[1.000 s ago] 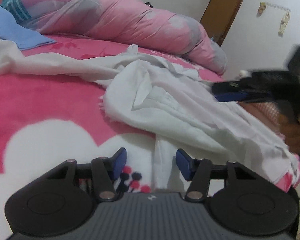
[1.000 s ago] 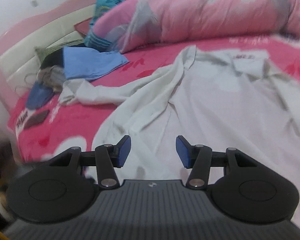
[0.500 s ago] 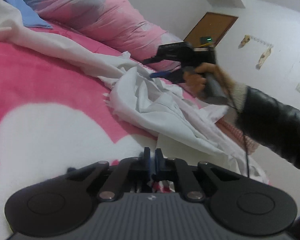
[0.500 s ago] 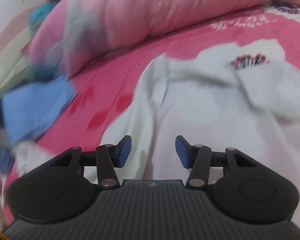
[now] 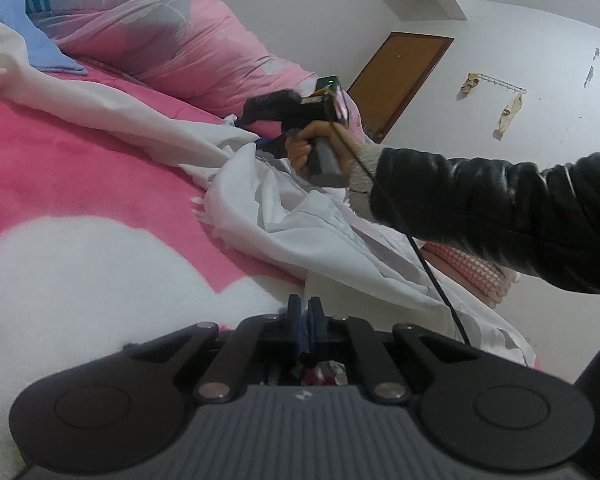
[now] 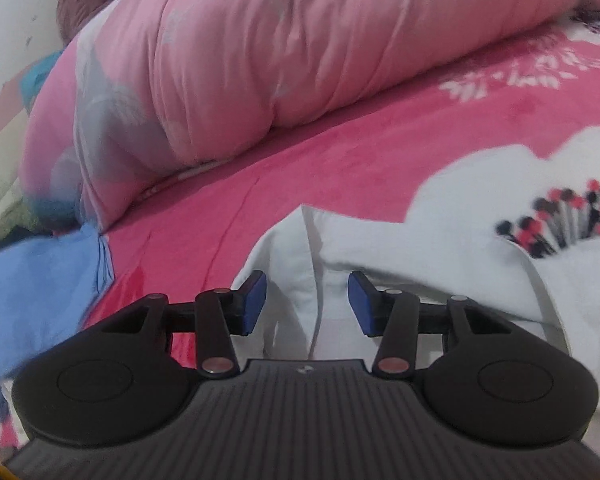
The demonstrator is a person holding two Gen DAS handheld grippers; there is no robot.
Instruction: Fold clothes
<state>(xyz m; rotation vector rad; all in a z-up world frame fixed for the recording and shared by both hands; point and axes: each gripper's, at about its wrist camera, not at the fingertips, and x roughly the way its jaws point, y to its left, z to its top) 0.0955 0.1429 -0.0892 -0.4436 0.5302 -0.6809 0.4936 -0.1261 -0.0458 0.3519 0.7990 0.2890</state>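
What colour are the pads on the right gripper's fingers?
Blue, on black fingers. The right wrist view shows them best, spread open over the white garment.

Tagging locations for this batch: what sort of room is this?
Most likely a bedroom: a bed with a pink flowered blanket, a rolled pink quilt along it, and a wooden door in a white wall.

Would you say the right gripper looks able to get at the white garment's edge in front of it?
Probably yes: the right gripper is open, the white garment lies folded between its fingers, and nothing blocks it.
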